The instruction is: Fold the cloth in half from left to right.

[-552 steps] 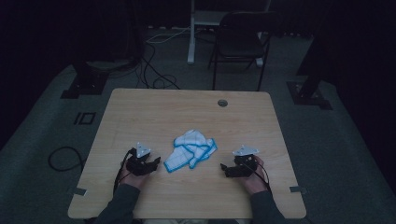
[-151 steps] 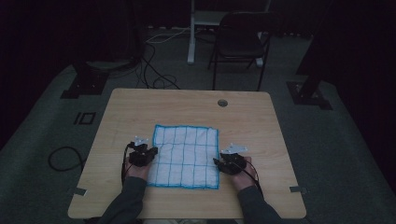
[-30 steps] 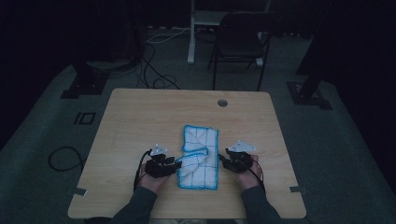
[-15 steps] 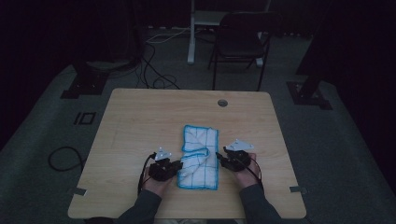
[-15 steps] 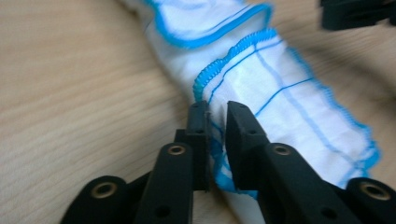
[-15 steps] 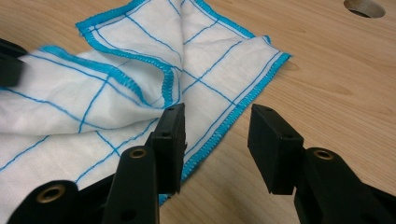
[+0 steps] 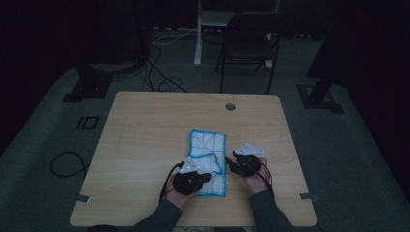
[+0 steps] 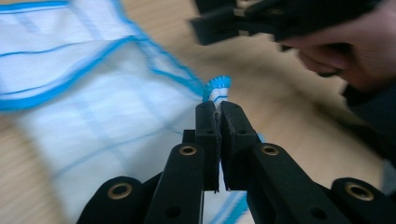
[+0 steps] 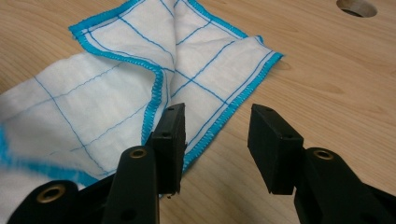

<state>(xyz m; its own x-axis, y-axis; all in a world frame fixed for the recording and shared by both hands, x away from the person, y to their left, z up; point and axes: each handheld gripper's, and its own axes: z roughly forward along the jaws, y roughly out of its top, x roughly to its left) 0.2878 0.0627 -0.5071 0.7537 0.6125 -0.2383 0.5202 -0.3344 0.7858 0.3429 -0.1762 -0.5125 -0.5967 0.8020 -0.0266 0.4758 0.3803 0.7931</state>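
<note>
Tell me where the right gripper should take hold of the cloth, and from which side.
Grip the blue-stitched edge of the cloth just ahead of the right gripper, coming low from the table side. There the hem lies flat on the wood, so one jaw would likely have to slide under it.

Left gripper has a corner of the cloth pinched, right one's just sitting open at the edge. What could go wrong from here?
1. The left gripper, whose jaws have just been closing, pinches only the tip of a blue-hemmed corner of the checked cloth; a pull could slip it free.
2. The right gripper stands open over the cloth's right edge and pins nothing, so the folded cloth may drag across the table.
3. The top layer already lies rumpled; the next fold may land crooked.
</note>
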